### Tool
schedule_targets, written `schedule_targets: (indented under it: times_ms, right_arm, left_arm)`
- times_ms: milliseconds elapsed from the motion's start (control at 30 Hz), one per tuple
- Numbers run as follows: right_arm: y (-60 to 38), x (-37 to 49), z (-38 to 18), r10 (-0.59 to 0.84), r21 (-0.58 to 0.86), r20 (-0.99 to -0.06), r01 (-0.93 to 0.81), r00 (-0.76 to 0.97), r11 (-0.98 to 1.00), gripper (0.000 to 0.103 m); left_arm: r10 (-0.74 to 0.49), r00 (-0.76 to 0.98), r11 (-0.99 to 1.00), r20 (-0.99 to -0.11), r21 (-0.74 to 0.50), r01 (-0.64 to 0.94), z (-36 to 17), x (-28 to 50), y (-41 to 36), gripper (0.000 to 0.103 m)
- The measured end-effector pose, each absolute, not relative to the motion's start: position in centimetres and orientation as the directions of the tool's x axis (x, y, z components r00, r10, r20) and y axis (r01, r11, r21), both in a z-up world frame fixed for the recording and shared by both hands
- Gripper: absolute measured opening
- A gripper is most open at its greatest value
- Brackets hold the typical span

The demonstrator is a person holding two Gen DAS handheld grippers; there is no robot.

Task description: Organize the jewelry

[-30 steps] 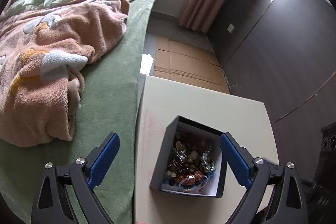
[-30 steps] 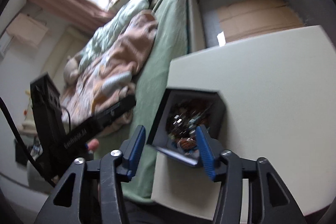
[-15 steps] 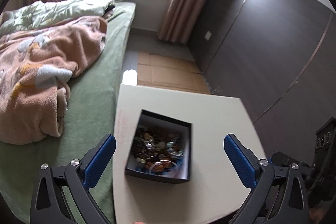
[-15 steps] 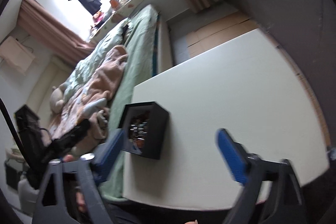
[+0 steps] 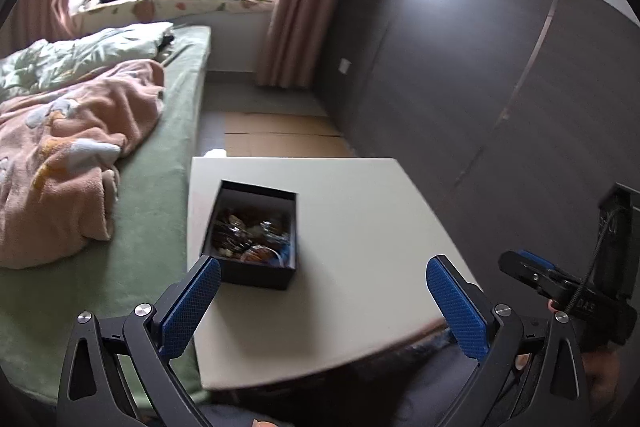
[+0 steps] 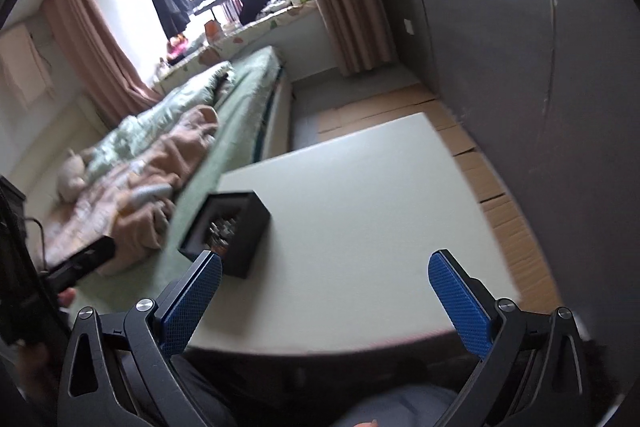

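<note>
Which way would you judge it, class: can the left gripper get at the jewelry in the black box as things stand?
Probably yes. The left gripper is open, the box has no lid, and nothing on the table blocks it.

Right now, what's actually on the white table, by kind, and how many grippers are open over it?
Black jewelry box, lid off: 1
Jumbled heap of jewelry inside it, pieces too tangled to count: 1
Open grippers, both empty: 2, the left gripper and the right gripper
Total: 4
Nothing else shows on the table.
</note>
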State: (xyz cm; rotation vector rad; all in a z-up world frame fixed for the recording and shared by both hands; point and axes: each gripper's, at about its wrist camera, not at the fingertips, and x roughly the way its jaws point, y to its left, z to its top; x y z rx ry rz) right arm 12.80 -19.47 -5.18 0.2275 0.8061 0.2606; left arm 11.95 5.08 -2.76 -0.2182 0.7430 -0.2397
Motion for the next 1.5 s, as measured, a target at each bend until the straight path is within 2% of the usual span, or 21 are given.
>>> schedule_targets:
  times_ms: [733, 1500]
  right_arm:
    - [-20.8, 3.7, 0.1, 0.299, 0.251, -0.634, -0.176, 0.713, 0.952, 0.103]
    - [-21.3, 1.3, 1.6, 0.287, 0.263, -0.604, -0.154, 0.743, 0.952, 0.103]
  left_arm:
    - [-0.262, 0.771, 0.962, -0.580, -0.225, 0.158, 2.1, 5.0, 4.0, 0.103]
    - [-0.270, 0.788, 0.960, -0.553, -0.220, 0.175, 3.7, 2.5, 3.3, 0.103]
